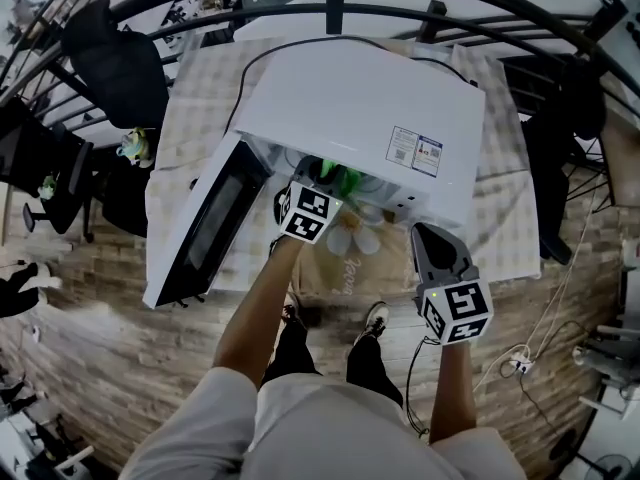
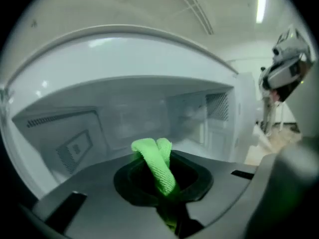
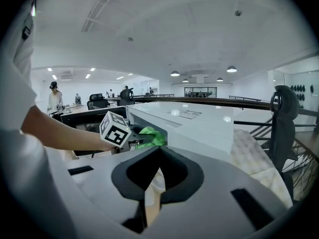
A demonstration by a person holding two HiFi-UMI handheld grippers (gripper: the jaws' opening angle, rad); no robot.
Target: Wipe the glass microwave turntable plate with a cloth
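Left gripper (image 2: 162, 183) clenched on the green cloth (image 2: 155, 159), at the mouth of the open microwave (image 1: 360, 108).

The cloth stands up folded from between the jaws and points into the white cavity; the door (image 1: 205, 230) hangs open on the left. The glass turntable plate cannot be made out distinctly in any view. I judge it lies on the cavity floor, below the cloth. The right gripper (image 3: 160, 151) is held outside near the front of the table (image 1: 500, 218), jaws together on nothing. To wipe well, lower the cloth until its fold presses flat on the glass, then sweep in overlapping arcs, with light pressure so the plate does not skid or tip.
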